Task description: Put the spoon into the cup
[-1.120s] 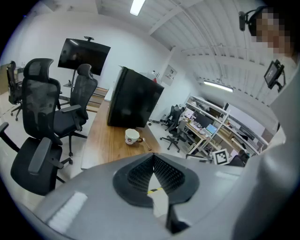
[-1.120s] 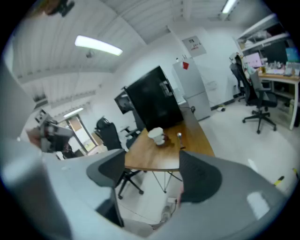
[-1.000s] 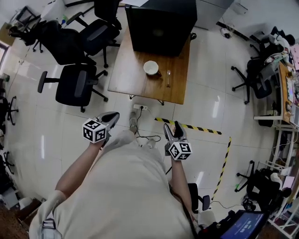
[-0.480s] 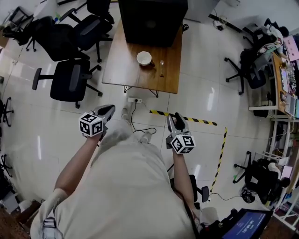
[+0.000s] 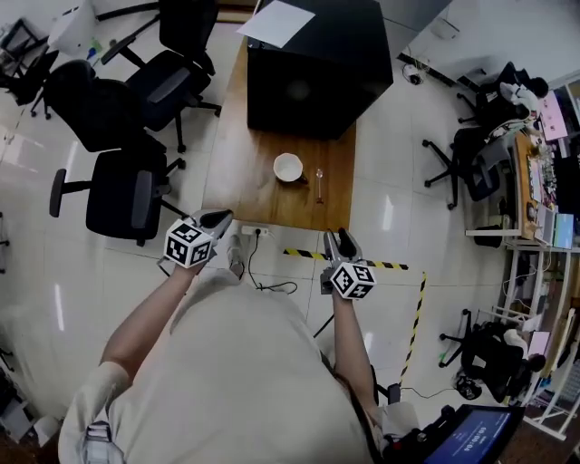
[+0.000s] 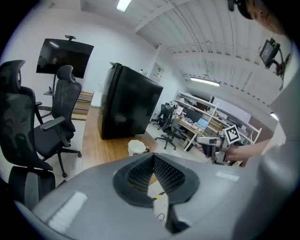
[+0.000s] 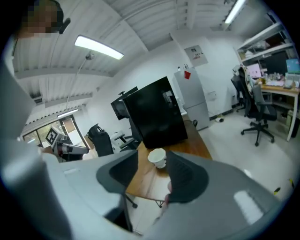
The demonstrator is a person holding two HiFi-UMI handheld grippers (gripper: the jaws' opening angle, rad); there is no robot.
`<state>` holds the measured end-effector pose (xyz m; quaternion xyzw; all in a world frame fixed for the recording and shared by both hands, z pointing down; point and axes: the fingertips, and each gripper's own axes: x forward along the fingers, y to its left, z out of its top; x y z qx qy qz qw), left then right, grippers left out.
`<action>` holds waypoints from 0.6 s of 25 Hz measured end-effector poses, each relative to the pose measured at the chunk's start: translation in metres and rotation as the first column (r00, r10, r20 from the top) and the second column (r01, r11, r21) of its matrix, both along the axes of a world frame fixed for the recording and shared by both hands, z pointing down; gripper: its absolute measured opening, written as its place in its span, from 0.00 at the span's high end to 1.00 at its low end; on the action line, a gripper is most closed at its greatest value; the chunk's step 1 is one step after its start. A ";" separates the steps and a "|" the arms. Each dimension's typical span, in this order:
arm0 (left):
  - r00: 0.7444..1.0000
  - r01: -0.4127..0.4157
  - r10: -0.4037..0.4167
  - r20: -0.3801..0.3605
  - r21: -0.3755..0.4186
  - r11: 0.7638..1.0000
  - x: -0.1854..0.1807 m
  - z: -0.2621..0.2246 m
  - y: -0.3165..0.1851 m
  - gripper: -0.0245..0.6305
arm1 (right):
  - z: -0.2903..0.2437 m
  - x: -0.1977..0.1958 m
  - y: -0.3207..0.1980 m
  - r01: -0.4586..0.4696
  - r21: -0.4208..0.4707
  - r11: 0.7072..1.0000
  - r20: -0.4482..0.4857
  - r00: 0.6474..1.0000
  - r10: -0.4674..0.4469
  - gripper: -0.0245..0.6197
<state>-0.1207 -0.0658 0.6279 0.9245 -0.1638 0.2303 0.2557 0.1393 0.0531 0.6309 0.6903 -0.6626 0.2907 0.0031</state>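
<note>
A white cup stands on the wooden table, in front of a big black box. The spoon lies on the table just right of the cup. Both grippers hang over the floor short of the table's near edge, well apart from cup and spoon. My left gripper has its pads meeting at the tips, with nothing in them; the cup shows beyond. My right gripper stands partly open and empty, and the distant cup shows through its gap.
Black office chairs crowd the table's left side. A power strip and cable lie on the floor under the near edge. Yellow-black tape marks the tiles at right. A white sheet lies on the box.
The person has stepped toward the table, so both grippers are now nearer its near edge. Cup and spoon have not moved on the table.
</note>
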 end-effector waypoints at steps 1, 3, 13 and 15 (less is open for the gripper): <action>1.000 0.004 -0.004 0.000 -0.004 1.000 -0.002 0.002 -0.018 0.97 | -0.001 0.003 -0.015 -0.005 0.001 1.000 -0.020 1.000 0.005 0.68; 1.000 0.017 -0.017 -0.002 -0.017 1.000 -0.003 0.005 -0.049 0.97 | -0.003 0.010 -0.036 -0.032 0.008 0.999 -0.034 0.999 0.032 0.68; 0.996 -0.040 0.032 -0.078 -0.097 0.994 0.018 -0.003 -0.092 0.97 | 0.001 0.039 -0.054 -0.171 -0.045 0.984 -0.008 0.985 0.171 0.68; 0.995 -0.050 0.039 -0.090 -0.124 0.991 0.015 0.000 -0.094 0.97 | 0.001 0.041 -0.056 -0.185 -0.062 0.981 -0.019 0.983 0.185 0.68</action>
